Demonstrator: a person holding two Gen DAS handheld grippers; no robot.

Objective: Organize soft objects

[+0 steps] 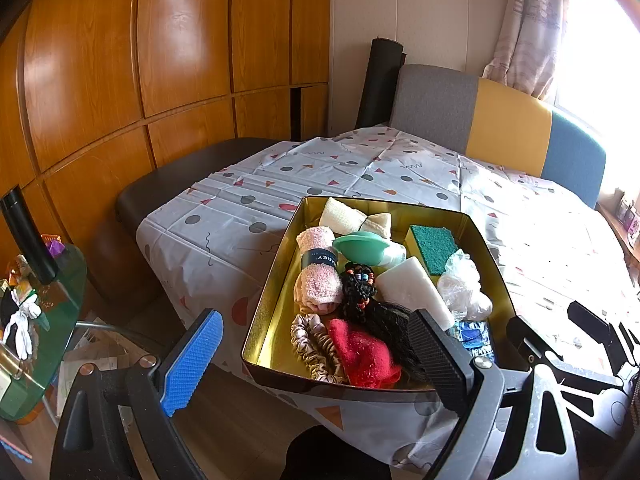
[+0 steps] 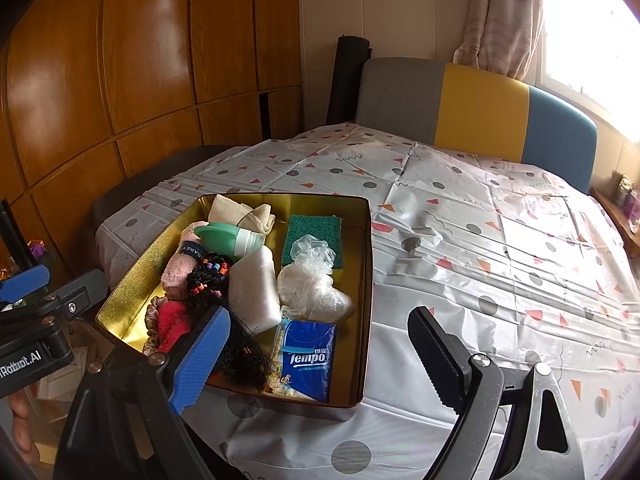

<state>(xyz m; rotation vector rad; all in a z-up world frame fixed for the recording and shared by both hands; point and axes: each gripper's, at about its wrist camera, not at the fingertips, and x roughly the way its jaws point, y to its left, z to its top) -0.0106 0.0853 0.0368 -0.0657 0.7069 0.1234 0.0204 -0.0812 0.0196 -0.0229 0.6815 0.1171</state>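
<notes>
A gold tin box point(image 1: 268, 300) point(image 2: 362, 280) sits on the near left corner of the patterned tablecloth. It holds a pink rolled towel point(image 1: 316, 276) point(image 2: 178, 268), a green sponge point(image 1: 434, 248) point(image 2: 310, 232), a white block point(image 1: 412, 288) point(image 2: 254, 288), a red cloth point(image 1: 366, 354) point(image 2: 172, 322), a black beaded hair piece point(image 1: 358, 288) point(image 2: 208, 276), a crumpled plastic bag point(image 1: 462, 288) point(image 2: 310, 280), a blue Tempo tissue pack point(image 2: 306, 358) and a green bottle point(image 2: 228, 238). My left gripper point(image 1: 312, 364) is open and empty in front of the box. My right gripper point(image 2: 316, 360) is open and empty over the box's near right corner.
The tablecloth point(image 2: 480, 240) covers a table with a grey, yellow and blue chair back point(image 2: 480, 108) behind it. A glass side table point(image 1: 36, 320) with clutter and a black bottle point(image 1: 28, 236) stands at the left. Wooden wardrobe panels point(image 1: 160, 60) fill the left wall.
</notes>
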